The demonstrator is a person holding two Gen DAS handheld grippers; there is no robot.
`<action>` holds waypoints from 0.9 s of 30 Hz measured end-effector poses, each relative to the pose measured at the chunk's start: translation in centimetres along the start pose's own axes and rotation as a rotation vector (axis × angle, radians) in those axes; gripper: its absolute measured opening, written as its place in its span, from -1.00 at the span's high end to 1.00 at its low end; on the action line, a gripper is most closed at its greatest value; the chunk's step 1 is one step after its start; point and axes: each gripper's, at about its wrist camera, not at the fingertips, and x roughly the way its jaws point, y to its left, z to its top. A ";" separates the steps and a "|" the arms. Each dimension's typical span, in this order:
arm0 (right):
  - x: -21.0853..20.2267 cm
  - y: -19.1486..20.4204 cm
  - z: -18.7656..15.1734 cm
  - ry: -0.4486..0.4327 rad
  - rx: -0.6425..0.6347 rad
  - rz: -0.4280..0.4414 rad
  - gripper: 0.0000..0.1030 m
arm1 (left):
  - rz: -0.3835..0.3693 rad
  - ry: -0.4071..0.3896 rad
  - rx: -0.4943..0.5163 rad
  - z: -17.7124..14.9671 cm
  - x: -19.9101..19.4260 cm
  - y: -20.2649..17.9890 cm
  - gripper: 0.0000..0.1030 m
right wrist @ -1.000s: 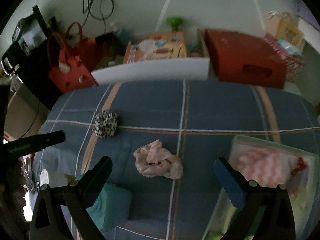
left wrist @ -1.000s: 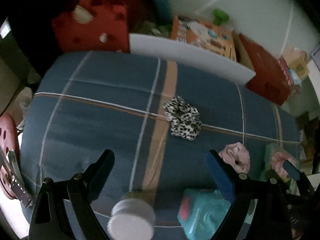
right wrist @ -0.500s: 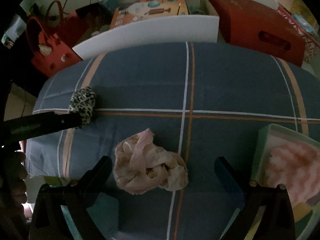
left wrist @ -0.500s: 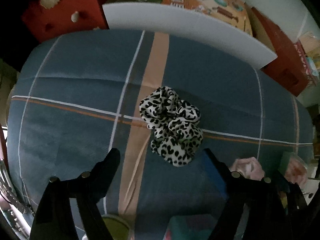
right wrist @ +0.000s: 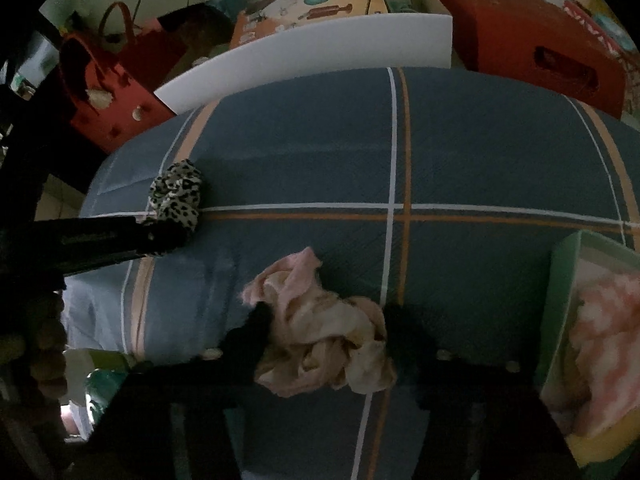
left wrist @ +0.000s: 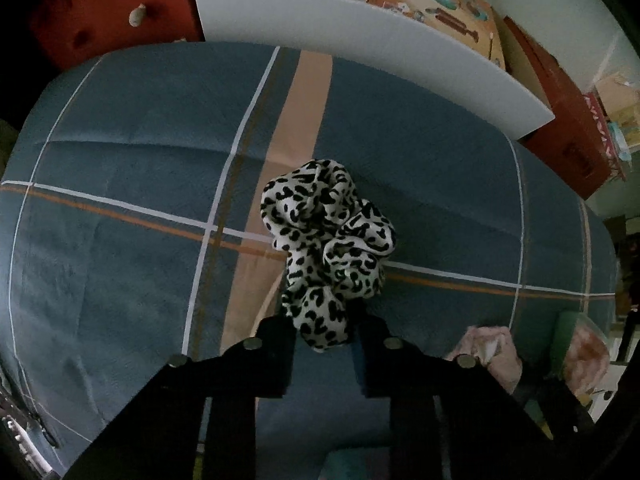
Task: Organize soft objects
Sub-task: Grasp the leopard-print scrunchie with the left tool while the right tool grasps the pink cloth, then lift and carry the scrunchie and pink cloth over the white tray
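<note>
**Both grippers closing on scrunchies at once**

Blue plaid cloth (left wrist: 120, 264) is covering the work surface, w/ boxes and a red bag crowding the far edge. Two loose soft items are lying on it, well apart.

Left gripper (left wrist: 325, 330) is pointing steeply down; its jaws have just been closing and are now pinching the near end of the leopard-print scrunchie (left wrist: 326, 248). Most of the fabric is bunching out beyond the tips, prob. because only one loop is caught.

Right gripper (right wrist: 326, 334) has also just been closing its jaws; its fingers are pressing in on both sides of the pink scrunchie (right wrist: 320, 334), which is squashing between them. Fingers are standing wider here since the bundle is bulkier.

Green-rimmed box (right wrist: 560, 280) is sitting at the cloth's right edge, just beside the right gripper, already holding something pink and fluffy (right wrist: 604, 340). Likely the drop-off spot, so both items are prob. heading there. Neither looks lifted yet.
</note>
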 end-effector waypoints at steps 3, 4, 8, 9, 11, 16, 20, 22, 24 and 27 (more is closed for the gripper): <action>-0.5 -0.2 -0.6 -0.014 0.012 0.011 0.22 | -0.012 -0.042 -0.014 -1.0 -1.3 0.4 0.60; -0.7 -0.4 -0.8 -0.019 0.015 0.015 0.30 | -0.018 -0.060 -0.018 -1.4 -1.9 0.5 0.61; -1.5 -0.4 -1.5 -0.048 0.021 0.013 0.53 | -0.041 -0.135 -0.027 -2.5 -4.4 0.9 0.61; -1.8 -0.5 -1.7 -0.056 0.025 0.015 0.56 | -0.049 -0.159 -0.027 -3.0 -5.3 1.0 0.61; -2.6 -0.4 -2.0 -0.078 0.032 0.015 0.59 | -0.077 -0.199 -0.035 -4.1 -6.7 1.0 0.61; -5.8 -0.7 -3.3 -0.162 0.074 0.035 0.60 | -0.116 -0.293 -0.048 -6.9 -9.5 0.9 0.61; -8.7 -0.6 -4.7 -0.234 0.098 0.047 0.60 | -0.144 -0.337 -0.043 -9.5 -10.2 -0.3 0.61; -9.7 -0.2 -5.2 -0.269 0.104 0.043 0.59 | -0.144 -0.355 -0.039 -11.0 -10.4 -0.7 0.61; -10.7 -0.3 -5.8 -0.298 0.115 0.036 0.59 | -0.153 -0.362 -0.036 -11.6 -10.1 -0.9 0.61; -11.9 -0.4 -6.9 -0.330 0.133 0.046 0.59 | -0.165 -0.386 -0.027 -12.9 -10.9 -1.4 0.61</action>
